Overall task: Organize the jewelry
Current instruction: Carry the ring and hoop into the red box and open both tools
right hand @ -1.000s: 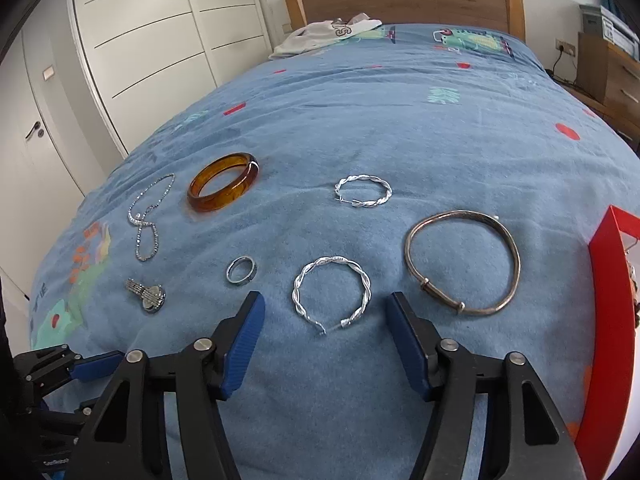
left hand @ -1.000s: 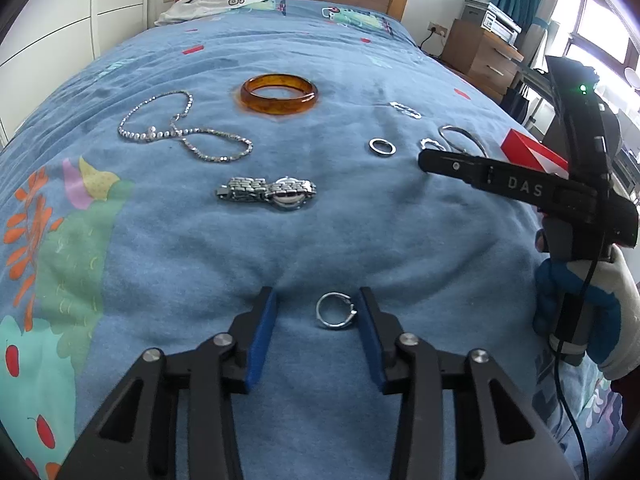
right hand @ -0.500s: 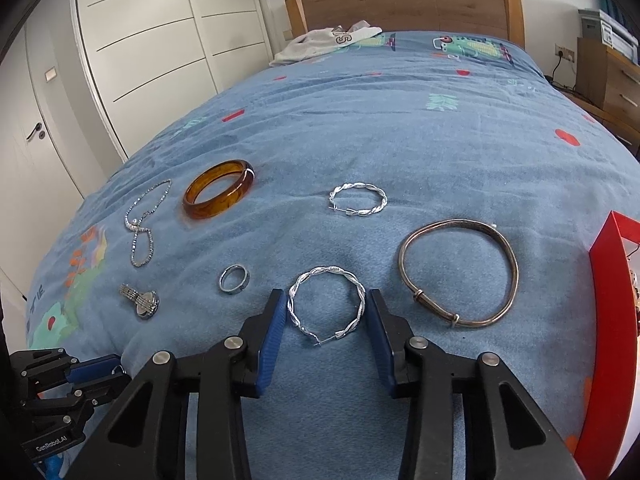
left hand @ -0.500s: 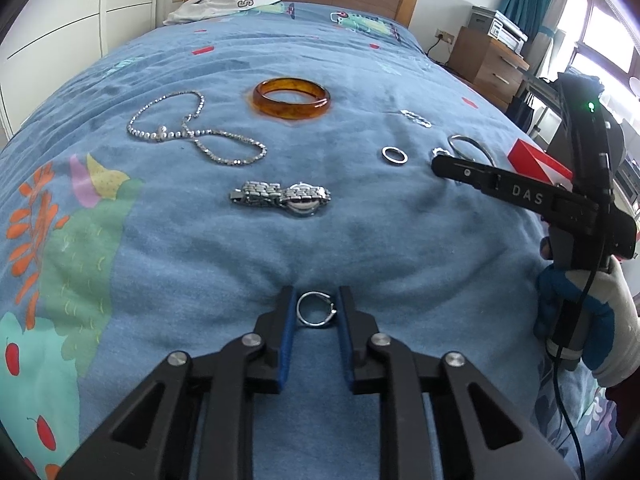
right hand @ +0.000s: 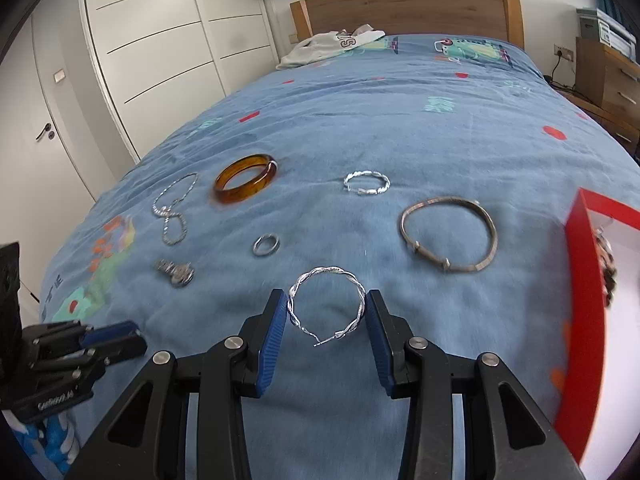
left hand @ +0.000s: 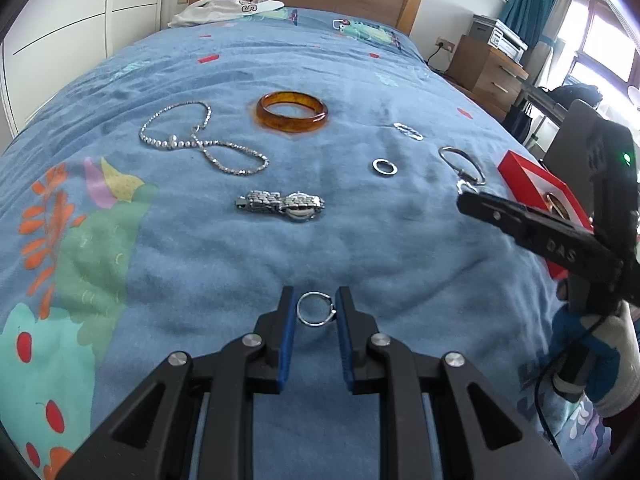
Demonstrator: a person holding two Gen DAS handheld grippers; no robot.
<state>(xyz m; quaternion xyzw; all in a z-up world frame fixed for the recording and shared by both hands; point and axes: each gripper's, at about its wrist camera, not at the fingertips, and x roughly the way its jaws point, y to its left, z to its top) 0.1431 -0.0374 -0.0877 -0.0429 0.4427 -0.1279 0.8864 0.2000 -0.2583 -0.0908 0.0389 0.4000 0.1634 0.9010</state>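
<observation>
My left gripper (left hand: 314,300) is shut on a small silver ring (left hand: 316,324), its blue pads pressing both sides just above the blue bedspread (left hand: 200,264). Between the pads of my right gripper (right hand: 326,300), which is shut, sits a twisted silver hoop earring (right hand: 326,270), raised a little off the cover. An open red box (right hand: 580,280) lies to the right of the hoop with jewelry inside. From the left wrist view the right gripper (left hand: 464,200) is at the right, in front of the red box (left hand: 520,168).
Laid out on the bed are an amber bangle (right hand: 240,194), a bead necklace (right hand: 172,210), a metal watch (right hand: 176,272), a plain ring (right hand: 266,245), a second twisted hoop (right hand: 366,183) and a silver bangle (right hand: 494,236). White clothing (right hand: 332,46) lies by the headboard.
Both grippers closed on their pieces: the left on the small ring, the right on the twisted hoop. The right gripper then lifted the hoop slightly and shifted toward the red box.
</observation>
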